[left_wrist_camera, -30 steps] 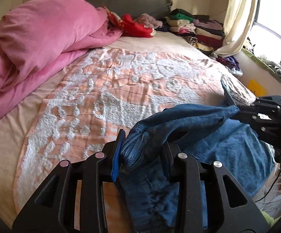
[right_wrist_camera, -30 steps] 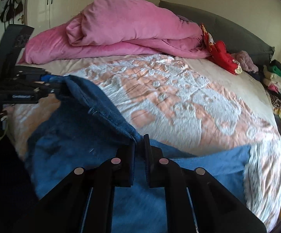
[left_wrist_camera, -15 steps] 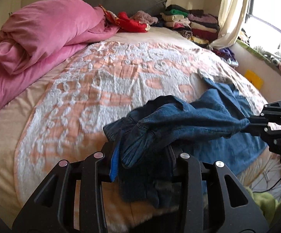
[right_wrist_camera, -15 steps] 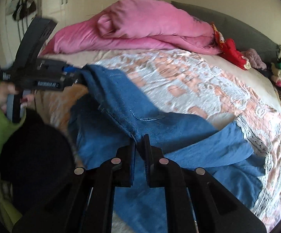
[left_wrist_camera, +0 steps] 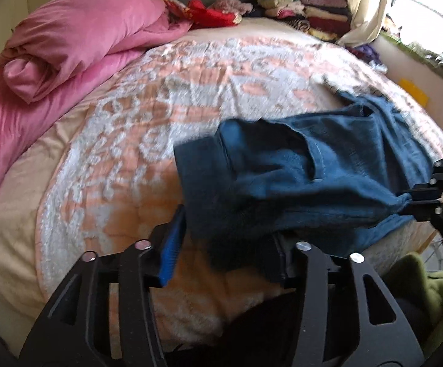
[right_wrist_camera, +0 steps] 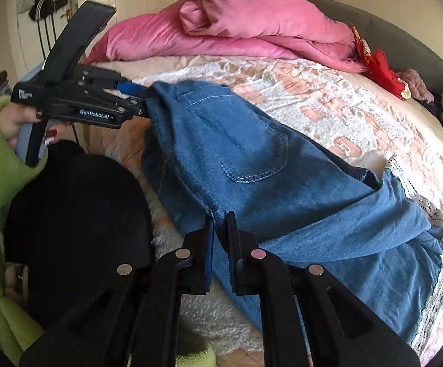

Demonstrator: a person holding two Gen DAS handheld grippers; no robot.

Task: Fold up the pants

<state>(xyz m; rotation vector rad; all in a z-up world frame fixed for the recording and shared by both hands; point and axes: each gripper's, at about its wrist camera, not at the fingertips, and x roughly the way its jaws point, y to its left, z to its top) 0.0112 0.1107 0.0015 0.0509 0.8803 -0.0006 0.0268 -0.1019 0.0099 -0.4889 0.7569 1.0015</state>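
Your left tongs [right_wrist_camera: 143, 104] are clamped on one waistband corner of the pants [right_wrist_camera: 252, 165], your right tongs [right_wrist_camera: 220, 229] on the other; the pants stretch between them over the bed's [right_wrist_camera: 328, 104] near edge.

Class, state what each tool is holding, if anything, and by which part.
Both hold the blue denim pants by the waistband: the left tool at one end, the right tool at the other.
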